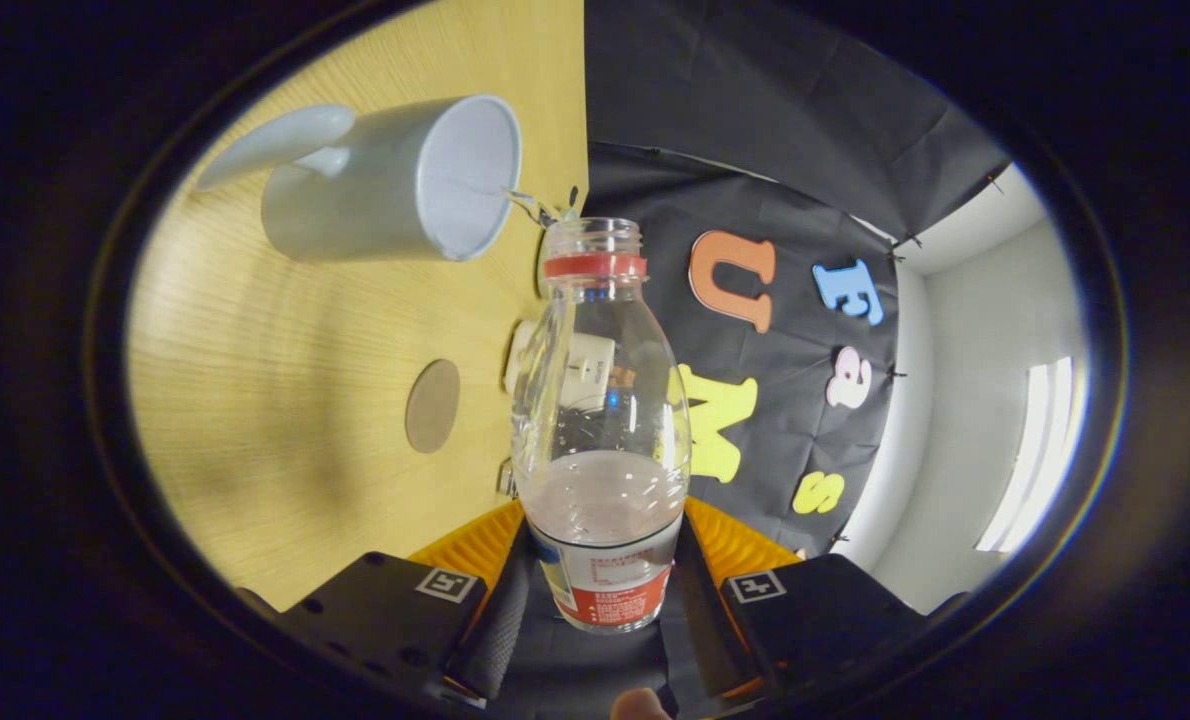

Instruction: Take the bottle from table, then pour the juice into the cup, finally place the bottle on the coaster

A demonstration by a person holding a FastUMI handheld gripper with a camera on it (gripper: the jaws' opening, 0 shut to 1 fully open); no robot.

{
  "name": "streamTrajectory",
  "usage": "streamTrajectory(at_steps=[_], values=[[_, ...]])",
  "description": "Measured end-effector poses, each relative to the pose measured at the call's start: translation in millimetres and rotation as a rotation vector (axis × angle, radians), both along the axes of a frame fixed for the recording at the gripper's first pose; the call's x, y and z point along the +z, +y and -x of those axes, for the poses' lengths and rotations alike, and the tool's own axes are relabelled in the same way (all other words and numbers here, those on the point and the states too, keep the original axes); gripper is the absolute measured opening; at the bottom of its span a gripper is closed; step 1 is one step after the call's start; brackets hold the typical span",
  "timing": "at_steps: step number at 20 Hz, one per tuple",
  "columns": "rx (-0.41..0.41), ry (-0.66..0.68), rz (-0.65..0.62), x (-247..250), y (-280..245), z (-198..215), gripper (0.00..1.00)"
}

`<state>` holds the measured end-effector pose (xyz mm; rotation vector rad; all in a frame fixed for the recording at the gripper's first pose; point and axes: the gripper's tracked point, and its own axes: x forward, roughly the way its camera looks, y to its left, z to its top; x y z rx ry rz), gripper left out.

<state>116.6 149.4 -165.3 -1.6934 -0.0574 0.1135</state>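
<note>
The gripper [600,585] pinches the uncapped juice bottle [600,430] between both fingers, tipped sideways with its mouth near the rim of the white mug [395,180]. Pouring seems underway or nearly finished; the round coaster [432,406] on the wooden table [255,420] still waits.

A pale wood-grain surface [255,400] fills the left of the frame. Black creased cloth [755,120] forms the booth's wall across the upper middle and right. At far right stands a white room wall [965,400], with a bright window [1040,450].
</note>
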Motion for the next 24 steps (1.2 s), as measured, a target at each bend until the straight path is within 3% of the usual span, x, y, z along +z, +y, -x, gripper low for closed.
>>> streamTrajectory(at_steps=[24], values=[[0.014,-0.068,0.096,33.0,4.9,-8.1,0.76]])
